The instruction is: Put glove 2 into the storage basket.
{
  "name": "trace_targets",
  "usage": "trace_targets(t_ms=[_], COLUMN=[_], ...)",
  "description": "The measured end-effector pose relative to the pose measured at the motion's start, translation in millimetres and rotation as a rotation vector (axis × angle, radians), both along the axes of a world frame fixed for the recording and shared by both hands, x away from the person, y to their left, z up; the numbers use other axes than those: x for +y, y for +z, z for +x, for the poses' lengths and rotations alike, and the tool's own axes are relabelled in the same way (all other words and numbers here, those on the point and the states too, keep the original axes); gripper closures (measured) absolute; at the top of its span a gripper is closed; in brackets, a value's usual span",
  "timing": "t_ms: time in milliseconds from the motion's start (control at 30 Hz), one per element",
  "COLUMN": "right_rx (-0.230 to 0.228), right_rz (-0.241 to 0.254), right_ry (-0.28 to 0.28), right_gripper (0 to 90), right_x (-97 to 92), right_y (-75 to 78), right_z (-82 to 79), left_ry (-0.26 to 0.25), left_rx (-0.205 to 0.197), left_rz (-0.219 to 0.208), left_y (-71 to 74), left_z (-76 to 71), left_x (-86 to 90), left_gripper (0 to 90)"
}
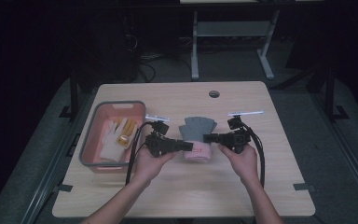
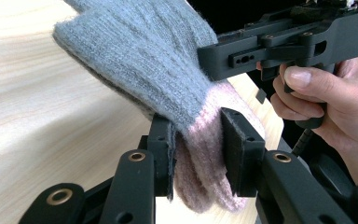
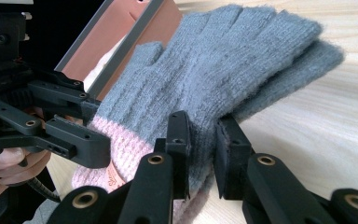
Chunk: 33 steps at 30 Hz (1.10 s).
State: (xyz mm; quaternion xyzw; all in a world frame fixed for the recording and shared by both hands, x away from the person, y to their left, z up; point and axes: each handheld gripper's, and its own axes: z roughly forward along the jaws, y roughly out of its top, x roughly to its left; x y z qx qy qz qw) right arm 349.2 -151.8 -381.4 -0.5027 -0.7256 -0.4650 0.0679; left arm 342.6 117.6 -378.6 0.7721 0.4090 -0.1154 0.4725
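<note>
A pair of grey knitted gloves (image 1: 198, 127) with pink cuffs (image 1: 198, 154) lies stacked mid-table, fingers pointing away from the person. My left gripper (image 1: 189, 146) comes in from the left, shut on the pink cuff (image 2: 205, 154), its jaws clamping the knit from both sides (image 2: 198, 158). From the right, my right gripper (image 1: 207, 138) is shut on the grey part of the gloves (image 3: 223, 60) just above the cuff, with fabric pinched between its jaws (image 3: 204, 158). Each gripper view shows the other gripper close by: the right gripper (image 2: 261, 51) and the left gripper (image 3: 74, 140).
A pink basket with a grey rim (image 1: 93, 140) stands at the table's left and holds white and yellow gloves (image 1: 116, 137); its corner (image 3: 121, 32) lies just behind the grey gloves. A round hole (image 1: 214, 94) sits near the table's far edge. Bare wood lies to the right and front.
</note>
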Motion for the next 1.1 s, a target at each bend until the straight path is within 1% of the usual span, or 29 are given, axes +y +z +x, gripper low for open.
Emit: trace_targets(t_ms=[33,100,133,233,367,467,733,800,867,1000,1100], right_rx=[-0.007,0.0,-0.006,-0.002,-0.002,-0.008,-0.015,-0.009,-0.013,-0.011,-0.024], right_rz=[-0.006,-0.004,-0.004,-0.001,0.005,0.002,0.004,0.001,0.003,0.002,0.004], right_ry=[0.008,0.009,0.015,0.019,0.027,0.038,0.055,0.059,0.064,0.072,0.08], right_gripper=[77.6,77.7,77.6,77.6,77.6,77.6,77.6,77.6,77.6,77.6,77.6], right_x=[1.2,4.6,5.9,10.2,16.2,20.6,31.2,33.7,36.4,43.7,48.9], right_y=[0.4,2.4,2.8,6.1,9.3,12.0,19.0,21.3,23.1,27.7,31.5], right_z=[1.1,2.1,3.3,5.4,8.4,11.0,18.5,20.2,22.3,26.3,28.9], left_ry=[-0.002,0.004,0.008,0.017,0.022,0.033,0.04,0.045,0.051,0.058,0.065], left_rx=[-0.002,-0.002,-0.002,-0.003,-0.01,-0.012,-0.023,-0.018,-0.012,-0.021,-0.028], left_rz=[0.001,0.0,-0.003,-0.01,-0.006,-0.01,-0.016,-0.021,-0.03,-0.027,-0.028], left_y=[0.6,2.0,2.7,5.3,9.3,12.1,18.1,19.1,20.6,25.3,28.9], left_z=[0.2,0.4,0.4,0.9,1.5,2.3,5.4,6.4,7.5,9.0,9.2], left_x=[2.0,5.2,6.6,11.2,17.7,21.9,33.0,36.3,39.5,46.6,52.1], left_gripper=[66.9,66.9,66.9,66.9,66.9,66.9,66.9,66.9,66.9,66.9,67.0])
